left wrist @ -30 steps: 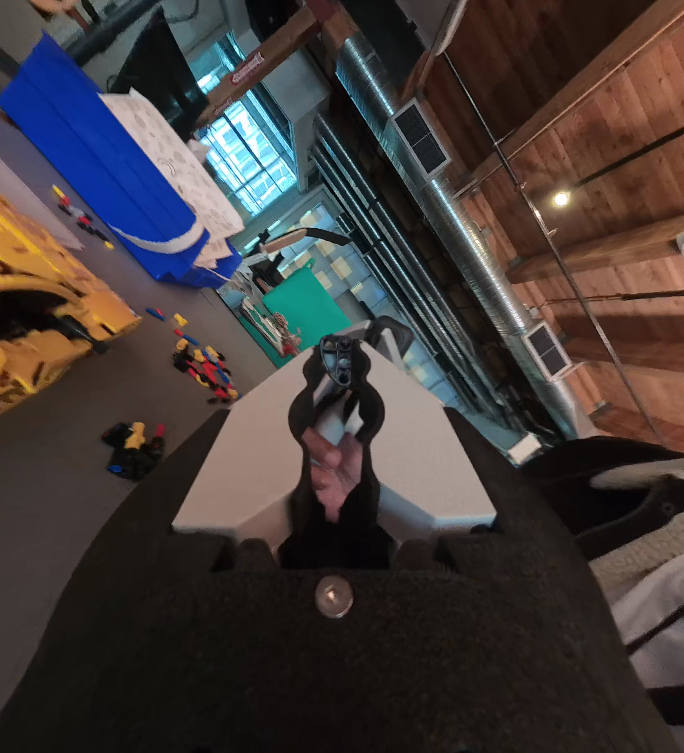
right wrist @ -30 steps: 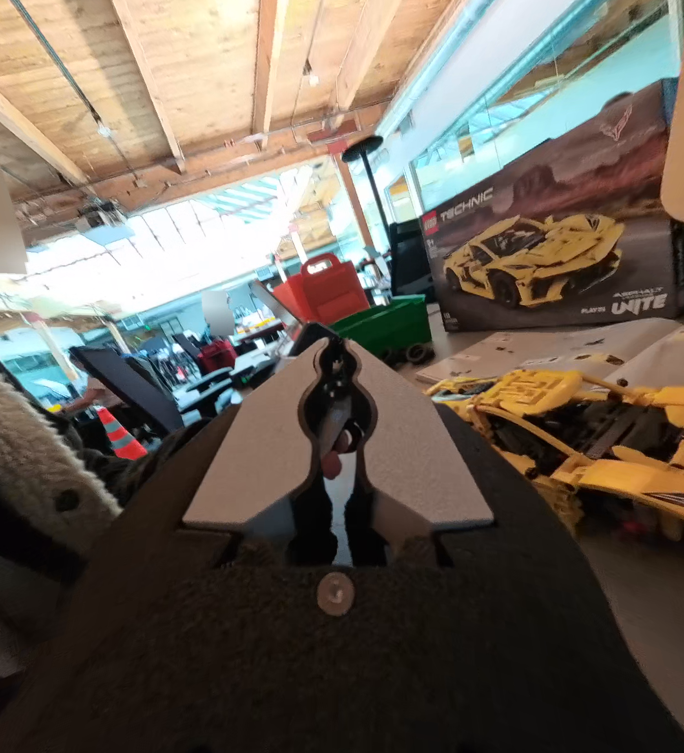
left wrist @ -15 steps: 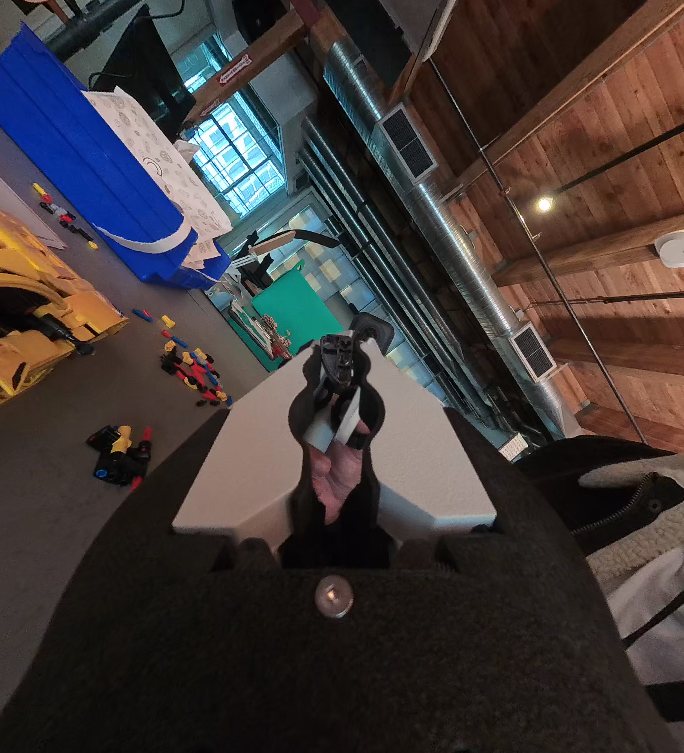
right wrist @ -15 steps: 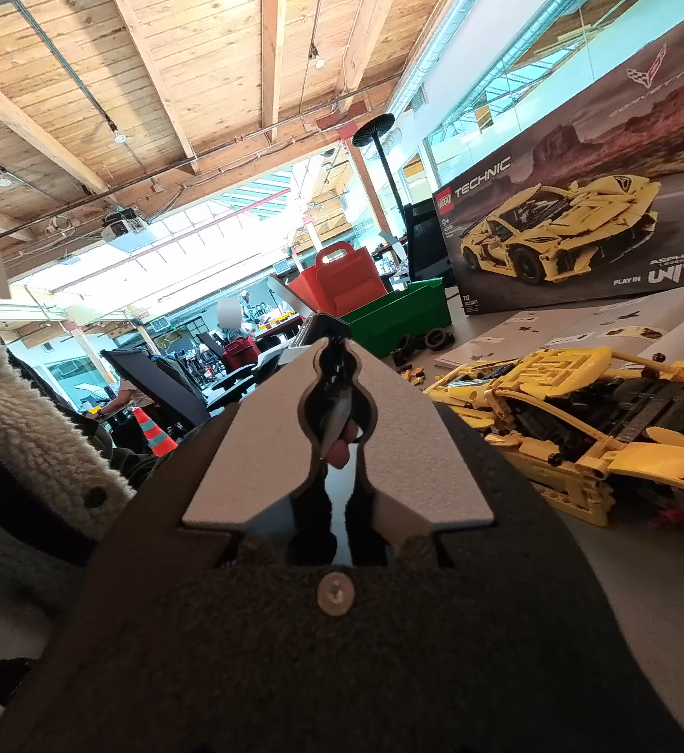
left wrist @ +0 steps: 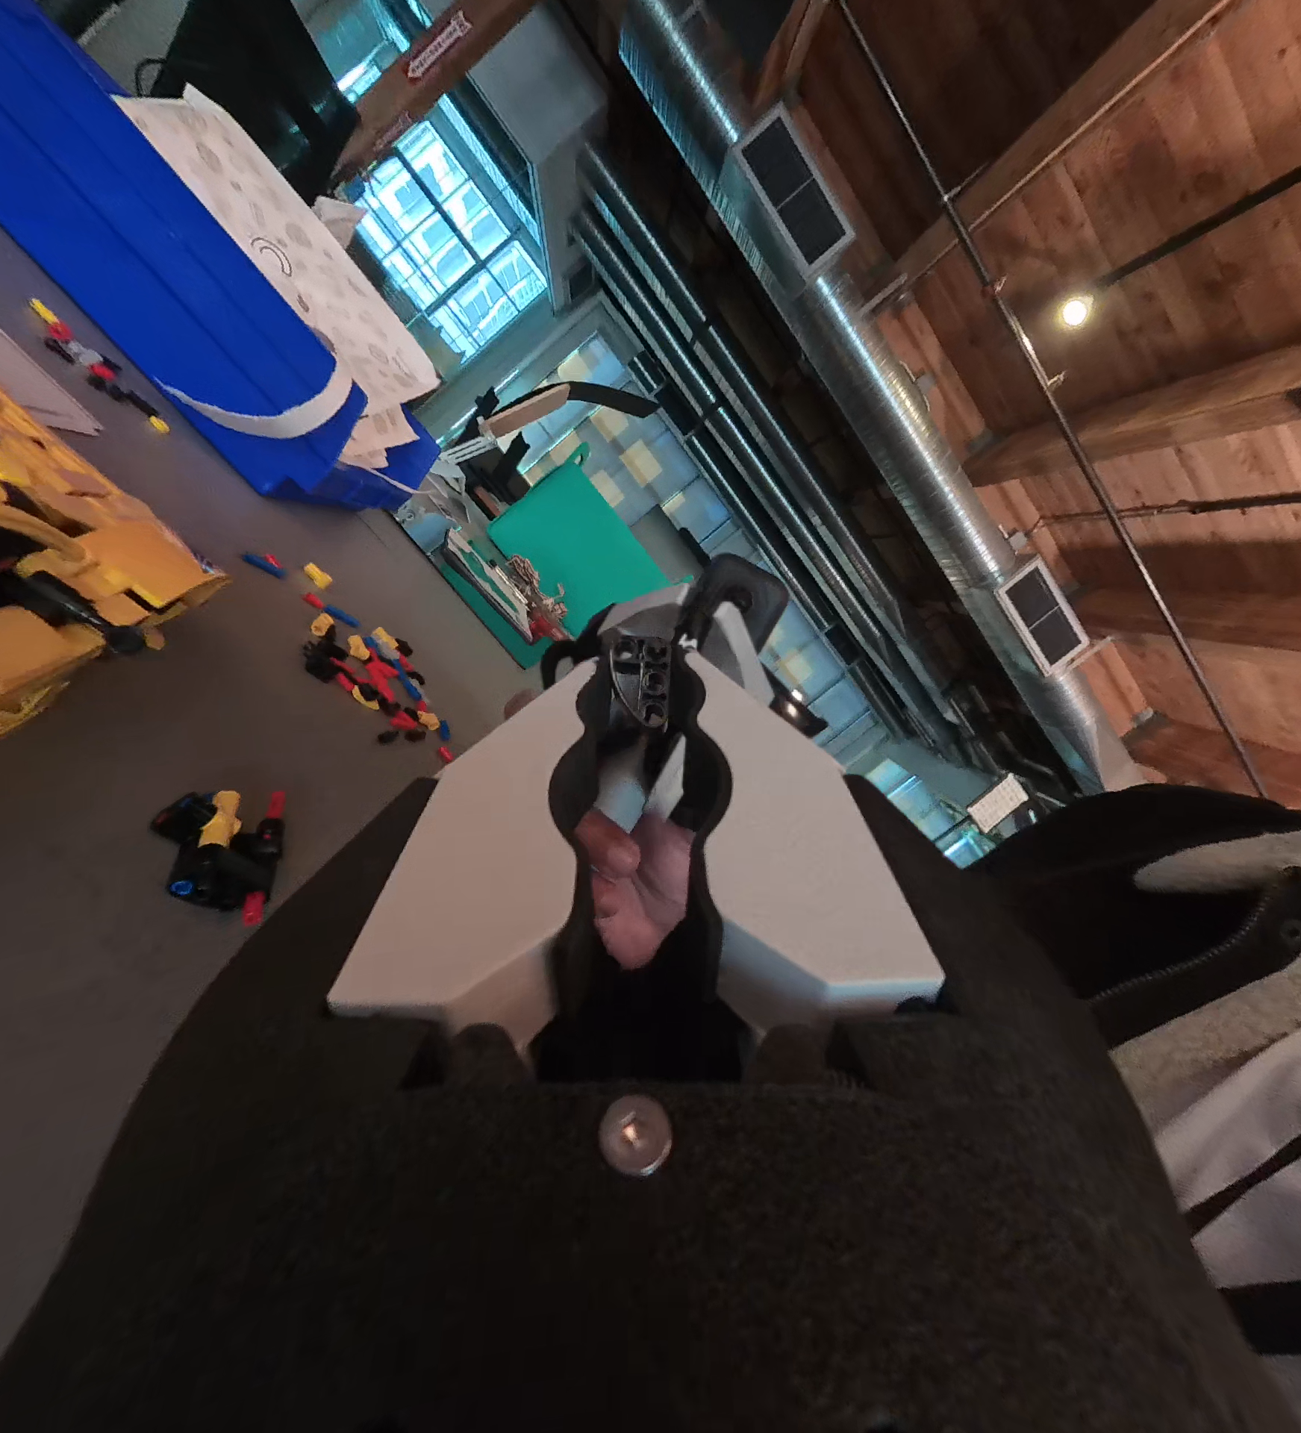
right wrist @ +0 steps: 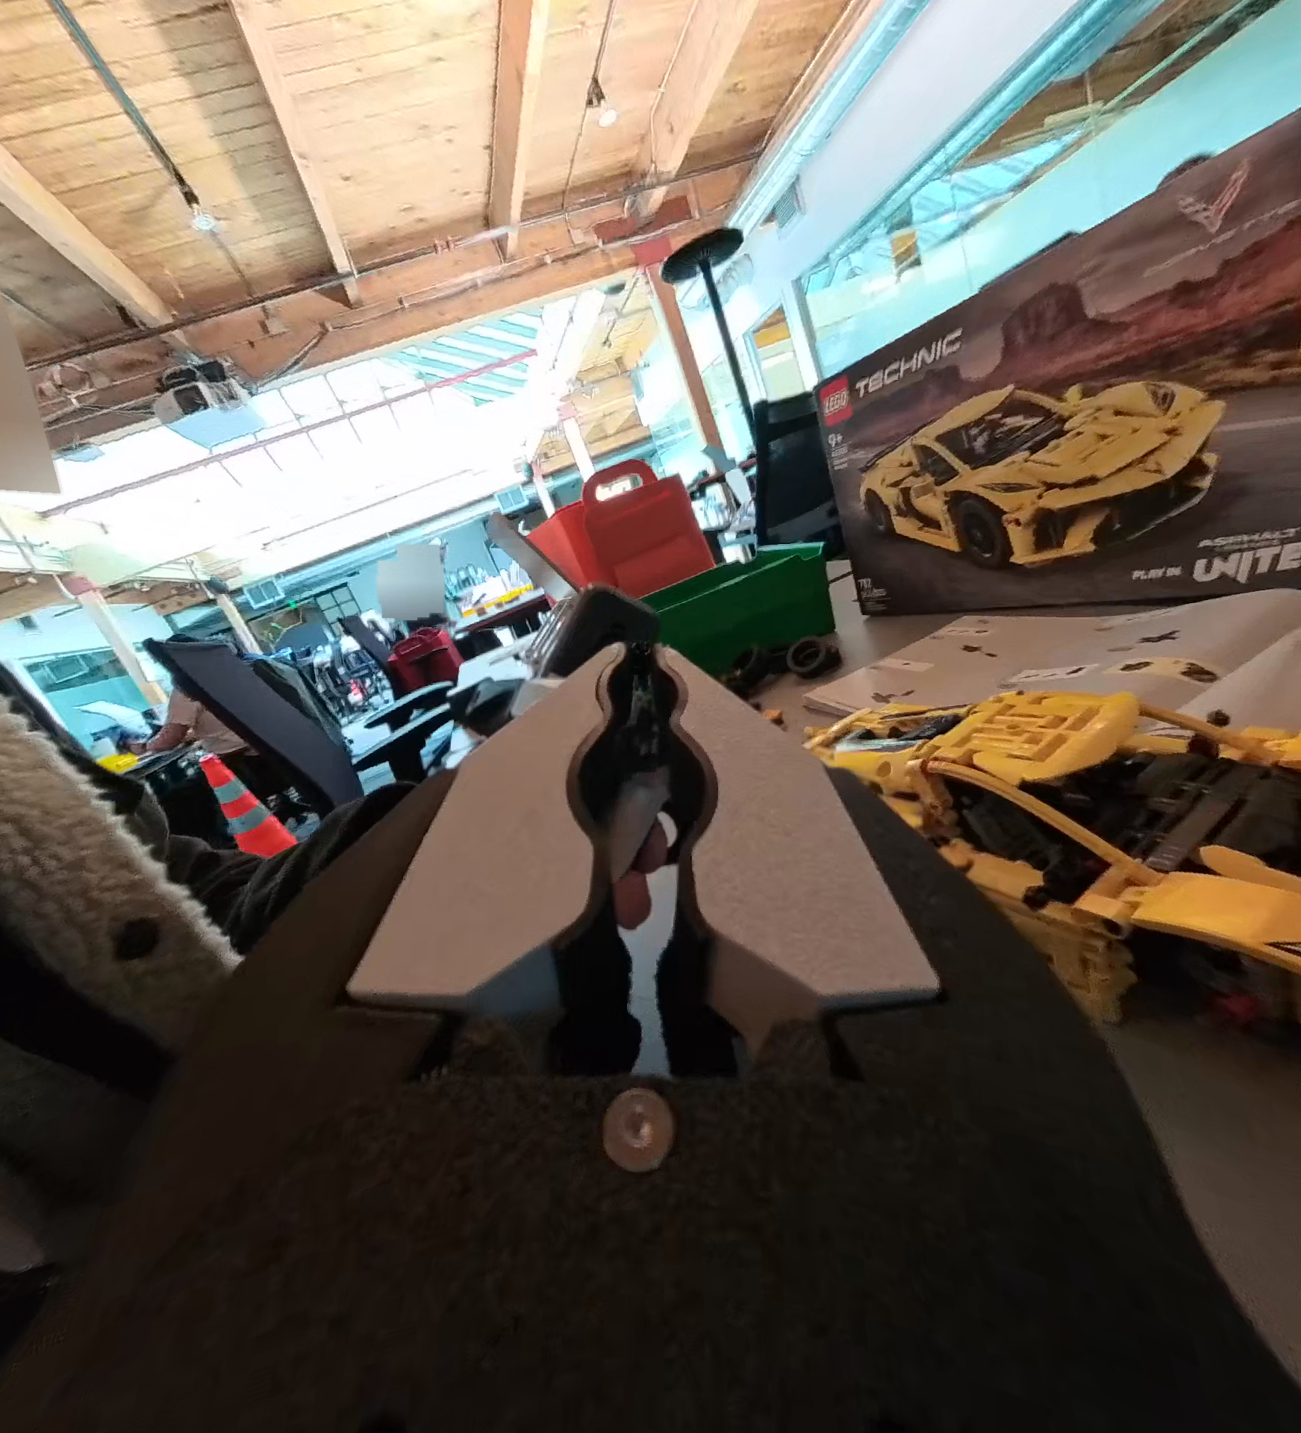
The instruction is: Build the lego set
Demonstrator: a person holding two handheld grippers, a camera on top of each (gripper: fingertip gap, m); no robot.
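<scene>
L view swung, parts pile (left wrist: pixel 368 675) nearer | L gripper (left wrist: pixel 641 686) pinching black piece (left wrist: pixel 643 682) | R gripper (right wrist: pixel 643 698) pinching same

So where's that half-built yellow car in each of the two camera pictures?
Left wrist view: the yellow car sits at the far left edge, partly cut off, on the grey table.
Right wrist view: the yellow car fills the right side, in front of the set's box.
Shared landmark: the small black piece pinched at the claw tips, seen face-on in the left view and edge-on in the right.
</scene>
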